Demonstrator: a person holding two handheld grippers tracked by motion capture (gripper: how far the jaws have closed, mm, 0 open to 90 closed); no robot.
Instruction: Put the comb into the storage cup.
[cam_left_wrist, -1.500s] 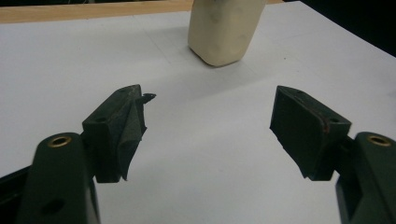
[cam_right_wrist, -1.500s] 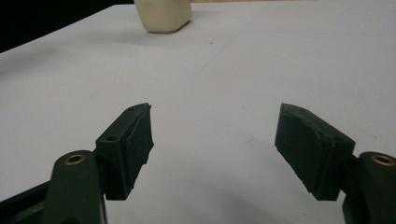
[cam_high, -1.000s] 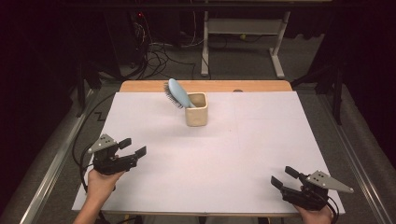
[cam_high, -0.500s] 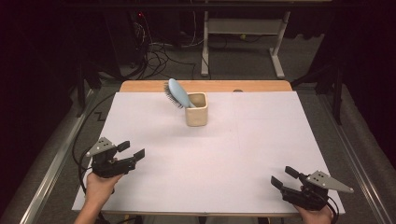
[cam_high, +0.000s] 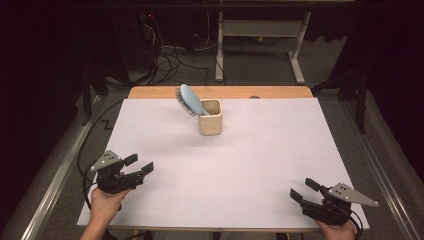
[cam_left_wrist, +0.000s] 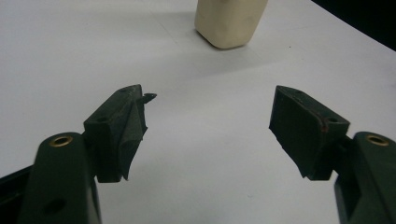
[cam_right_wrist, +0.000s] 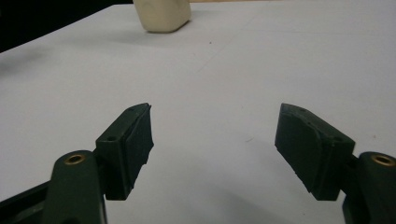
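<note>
A cream square cup (cam_high: 210, 118) stands on the white table sheet (cam_high: 280, 145) toward the back middle. A light blue hairbrush (cam_high: 190, 100) leans out of it to the left, bristles facing down-left. My left gripper (cam_high: 139, 164) rests low at the front left, held by a hand, open with nothing between its jaws. My right gripper (cam_high: 303, 189) sits at the front right edge, also open and holding nothing. In the left gripper view the cup (cam_left_wrist: 229, 21) stands ahead of the left gripper (cam_left_wrist: 205, 126). In the right gripper view the cup (cam_right_wrist: 162, 14) lies far ahead, left of the right gripper (cam_right_wrist: 215, 140).
A strip of bare wooden tabletop (cam_high: 260, 92) shows behind the sheet. Metal rails (cam_high: 55, 175) run along both sides of the table. Cables and a desk frame (cam_high: 260, 30) lie on the dark floor beyond.
The left gripper has drifted slightly down toward the front edge. The right gripper, cup and brush stay as they were.
</note>
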